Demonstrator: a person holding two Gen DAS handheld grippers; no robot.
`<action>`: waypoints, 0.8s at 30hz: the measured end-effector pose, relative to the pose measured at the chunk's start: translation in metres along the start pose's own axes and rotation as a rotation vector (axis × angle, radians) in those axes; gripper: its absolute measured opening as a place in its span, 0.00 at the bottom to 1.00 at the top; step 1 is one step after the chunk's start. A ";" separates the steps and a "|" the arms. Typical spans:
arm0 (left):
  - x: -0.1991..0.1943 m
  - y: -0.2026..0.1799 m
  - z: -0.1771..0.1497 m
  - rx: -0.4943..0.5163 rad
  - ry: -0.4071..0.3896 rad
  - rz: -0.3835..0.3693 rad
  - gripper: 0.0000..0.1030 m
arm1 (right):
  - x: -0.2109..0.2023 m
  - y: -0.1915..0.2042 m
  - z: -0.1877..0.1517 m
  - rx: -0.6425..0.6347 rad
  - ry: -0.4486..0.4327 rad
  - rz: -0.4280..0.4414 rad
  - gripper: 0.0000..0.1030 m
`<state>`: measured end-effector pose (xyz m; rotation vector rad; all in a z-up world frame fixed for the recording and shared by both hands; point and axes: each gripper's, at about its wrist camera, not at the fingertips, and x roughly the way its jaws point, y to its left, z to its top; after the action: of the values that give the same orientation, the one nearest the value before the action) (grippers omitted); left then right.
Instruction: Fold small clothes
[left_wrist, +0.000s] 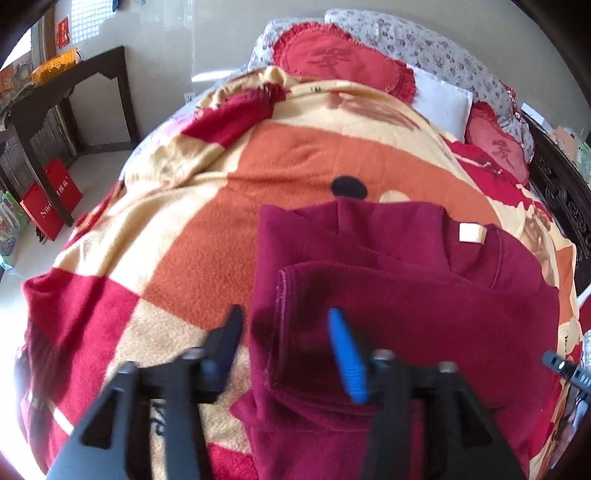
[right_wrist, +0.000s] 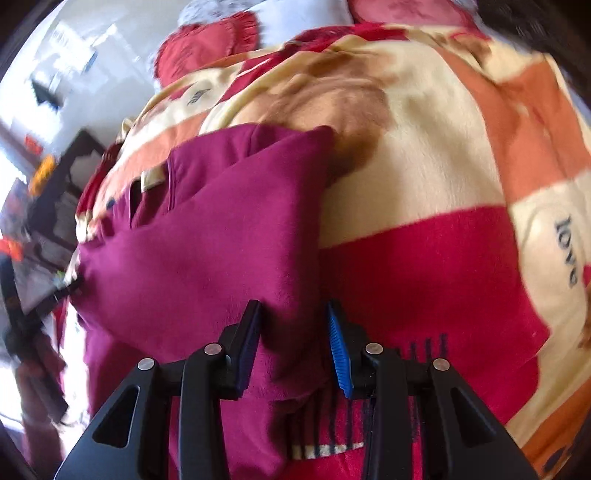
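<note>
The dark red fleece garment (left_wrist: 388, 295) is seen lying partly folded on the bed, over a plush blanket in orange, cream and red checks (left_wrist: 177, 229), its collar with a pale label (left_wrist: 470, 233) turned toward the pillows and its lower part toward both cameras. The deciding relation is at the near edge — the garment's long axis is judged to run away from the fingers toward the headboard, so a fold would carry the hem forward along that line. The right gripper (right_wrist: 293, 347) is the one engaged: a thick bunch of the garment (right_wrist: 207, 236) is seen between its half-closed fingers, and the cloth appears lifted off the blanket there, though contact on the blue finger cannot be confirmed. The left gripper (left_wrist: 286, 350) is held wide open just above the garment's left hem, one dark finger over the blanket, the blue one over the fleece; nothing is gripped. Both tools are pitched downward and forward. The left side is judged still to need a pinch.
</note>
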<state>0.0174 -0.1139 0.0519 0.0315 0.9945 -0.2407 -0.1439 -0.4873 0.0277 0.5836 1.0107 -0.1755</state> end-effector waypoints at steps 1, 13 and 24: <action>-0.004 0.000 -0.001 -0.001 -0.018 0.002 0.61 | -0.004 0.001 0.002 0.004 -0.023 0.005 0.16; -0.018 -0.001 -0.019 0.067 0.008 0.007 0.66 | 0.008 -0.012 0.024 -0.044 -0.089 -0.030 0.00; -0.058 0.021 -0.073 0.115 0.048 -0.014 0.69 | -0.021 0.022 -0.027 -0.154 -0.043 -0.082 0.06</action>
<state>-0.0686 -0.0724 0.0581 0.1360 1.0284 -0.3112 -0.1667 -0.4575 0.0431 0.3967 0.9976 -0.1804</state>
